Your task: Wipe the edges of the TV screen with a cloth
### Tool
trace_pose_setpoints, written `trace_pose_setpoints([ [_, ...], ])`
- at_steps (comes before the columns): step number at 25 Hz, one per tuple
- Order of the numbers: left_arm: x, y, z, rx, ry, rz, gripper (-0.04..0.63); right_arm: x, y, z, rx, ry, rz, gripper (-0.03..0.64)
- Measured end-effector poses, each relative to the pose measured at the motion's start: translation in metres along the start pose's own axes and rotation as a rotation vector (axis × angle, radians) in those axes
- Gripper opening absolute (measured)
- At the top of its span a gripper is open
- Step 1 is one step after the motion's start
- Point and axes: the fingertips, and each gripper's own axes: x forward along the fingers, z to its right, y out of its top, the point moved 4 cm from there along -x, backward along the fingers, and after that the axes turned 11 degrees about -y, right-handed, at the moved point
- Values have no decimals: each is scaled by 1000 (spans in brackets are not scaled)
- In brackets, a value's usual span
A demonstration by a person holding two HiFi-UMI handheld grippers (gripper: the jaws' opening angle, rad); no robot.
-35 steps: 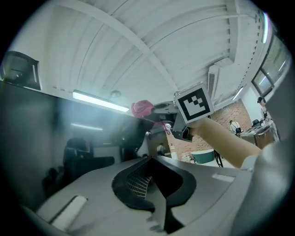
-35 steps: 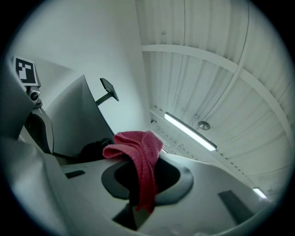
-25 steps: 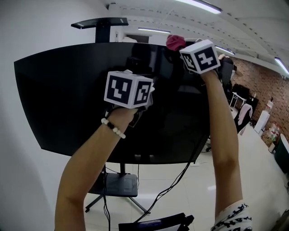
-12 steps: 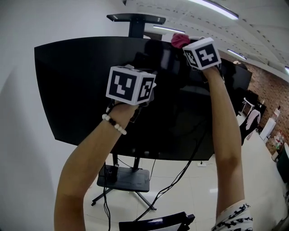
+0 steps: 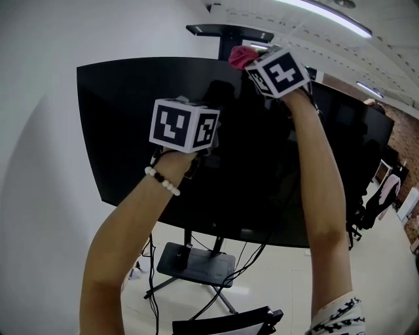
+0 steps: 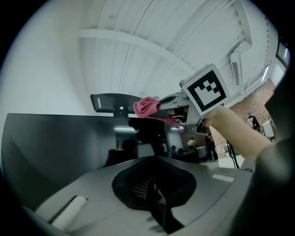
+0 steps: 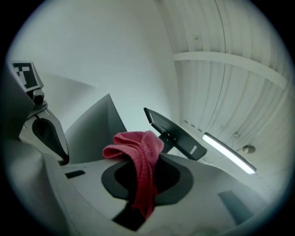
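Note:
A big black TV screen point(image 5: 124, 131) stands on a floor stand before a white wall. My right gripper point(image 5: 260, 62) is raised at the TV's top edge, shut on a pink-red cloth point(image 5: 241, 55) that rests against that edge. In the right gripper view the cloth point(image 7: 140, 161) hangs bunched between the jaws of my right gripper point(image 7: 143, 177). My left gripper point(image 5: 185, 124) is held in front of the upper middle of the screen. Its jaws point(image 6: 154, 184) are shut with nothing in them. The left gripper view also shows the cloth point(image 6: 146, 107) on the TV's top edge point(image 6: 69, 115).
A dark shelf point(image 5: 229, 31) tops the stand's pole just behind the cloth. The stand's base point(image 5: 196, 262) and loose cables point(image 5: 252, 262) lie on the floor below. A dark object point(image 5: 229, 322) sits at the bottom edge. Ceiling lights point(image 5: 327, 13) run overhead.
The right gripper has slid the cloth leftward along the TV's top edge, now close to the stand's pole. The left gripper has shifted left across the screen too.

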Motion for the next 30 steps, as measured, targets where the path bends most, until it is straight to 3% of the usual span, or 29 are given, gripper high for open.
trace_pose_setpoints([
  [9,-32,0,-48,5,83,41,-3,22,72,-70,-112,76,104,74],
  [16,-58,-6,-80,7,100,52,-3,39,90,-90,-115,83,63,75],
  [24,-119,-16,-154,41,88,19,-3,79,147,-147,-92,84,40,74],
  [30,-166,-40,-214,22,98,12,-3,120,200,-203,-109,91,39,74],
])
